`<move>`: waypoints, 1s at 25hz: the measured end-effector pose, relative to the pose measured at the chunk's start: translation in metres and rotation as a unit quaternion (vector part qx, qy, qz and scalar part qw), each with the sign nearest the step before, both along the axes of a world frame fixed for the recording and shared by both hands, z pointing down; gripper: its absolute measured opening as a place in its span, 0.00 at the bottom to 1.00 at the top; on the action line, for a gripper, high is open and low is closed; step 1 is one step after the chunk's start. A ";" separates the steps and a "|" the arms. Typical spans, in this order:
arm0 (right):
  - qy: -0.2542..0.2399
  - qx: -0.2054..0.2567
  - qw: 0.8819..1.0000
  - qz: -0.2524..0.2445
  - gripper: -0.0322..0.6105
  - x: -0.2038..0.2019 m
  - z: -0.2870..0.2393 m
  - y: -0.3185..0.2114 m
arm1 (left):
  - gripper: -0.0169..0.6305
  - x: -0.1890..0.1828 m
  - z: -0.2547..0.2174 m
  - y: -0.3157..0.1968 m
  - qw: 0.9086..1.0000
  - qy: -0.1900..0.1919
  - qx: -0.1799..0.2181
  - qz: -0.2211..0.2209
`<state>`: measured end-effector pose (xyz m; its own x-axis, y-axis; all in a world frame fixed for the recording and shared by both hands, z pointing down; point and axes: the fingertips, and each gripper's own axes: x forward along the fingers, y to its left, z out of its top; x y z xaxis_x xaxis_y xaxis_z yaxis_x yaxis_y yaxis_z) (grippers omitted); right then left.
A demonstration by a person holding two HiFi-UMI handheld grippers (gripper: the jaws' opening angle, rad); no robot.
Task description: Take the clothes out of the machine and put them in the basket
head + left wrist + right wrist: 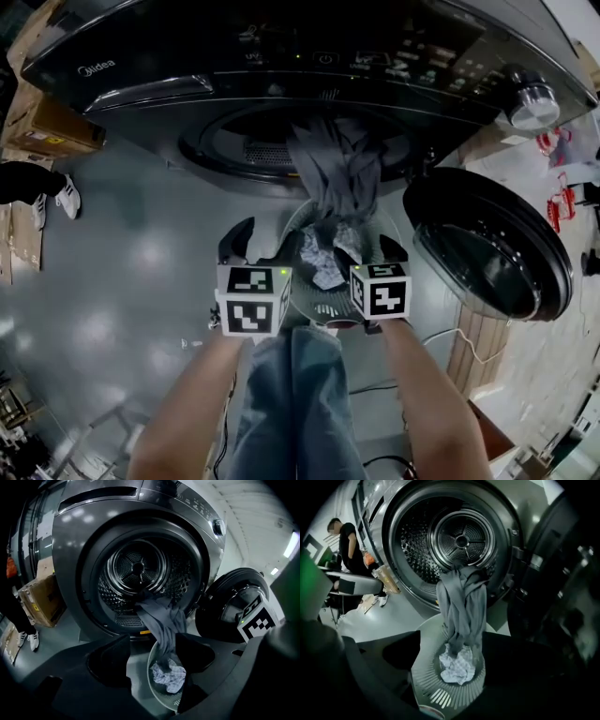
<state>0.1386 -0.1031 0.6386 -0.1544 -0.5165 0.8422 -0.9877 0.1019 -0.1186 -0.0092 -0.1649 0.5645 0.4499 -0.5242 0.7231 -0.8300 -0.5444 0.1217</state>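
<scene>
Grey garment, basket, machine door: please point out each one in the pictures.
grey garment [461, 606], right gripper view, on its hanging middle.
basket [440, 696], right gripper view, on its slotted near wall.
machine door [487, 244], head view, on its dark inner bowl.

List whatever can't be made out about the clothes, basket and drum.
- Near rim of the basket: head view, covered by the left gripper and right gripper.
- Floor of the basket: all views, under the checked cloth and grey garment.
- Lower front of the drum: both gripper views, behind the grey garment.
- Print on the control panel: head view, too small and dark.
</scene>
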 end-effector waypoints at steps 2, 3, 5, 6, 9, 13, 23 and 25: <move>0.005 0.012 1.000 -0.012 0.66 -0.004 0.000 -0.021 | 0.49 0.000 0.000 -0.010 1.000 -0.002 0.006 0.007; 0.007 0.018 1.000 -0.015 0.66 -0.005 0.000 -0.032 | 0.49 0.001 0.001 -0.015 1.000 -0.004 0.009 0.011; 0.011 0.032 0.999 -0.017 0.67 -0.006 0.001 -0.055 | 0.49 0.001 0.004 -0.027 1.000 -0.006 0.015 0.017; 0.012 0.040 0.999 -0.016 0.69 -0.007 0.001 -0.067 | 0.49 0.001 0.005 -0.032 1.000 -0.007 0.018 0.018; 0.019 0.069 0.997 -0.011 0.71 -0.006 0.002 -0.095 | 0.49 0.002 0.013 -0.043 0.999 -0.011 0.022 0.024; 0.056 0.101 0.993 -0.004 0.76 0.002 0.010 -0.130 | 0.49 0.005 0.024 -0.060 0.999 -0.013 0.023 0.034; 0.071 0.136 0.988 0.012 0.86 0.011 0.036 -0.204 | 0.49 0.018 0.036 -0.117 0.996 -0.003 0.074 0.043; 0.074 0.141 0.987 0.013 0.86 0.008 0.040 -0.212 | 0.49 0.017 0.041 -0.121 0.996 -0.004 0.079 0.047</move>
<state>0.1466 -0.3149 0.6785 -0.0229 -0.7353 0.6774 -0.9948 0.0839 0.0574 0.0080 -0.2861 0.6051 0.4971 -0.5878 0.6383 -0.7753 -0.6312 0.0225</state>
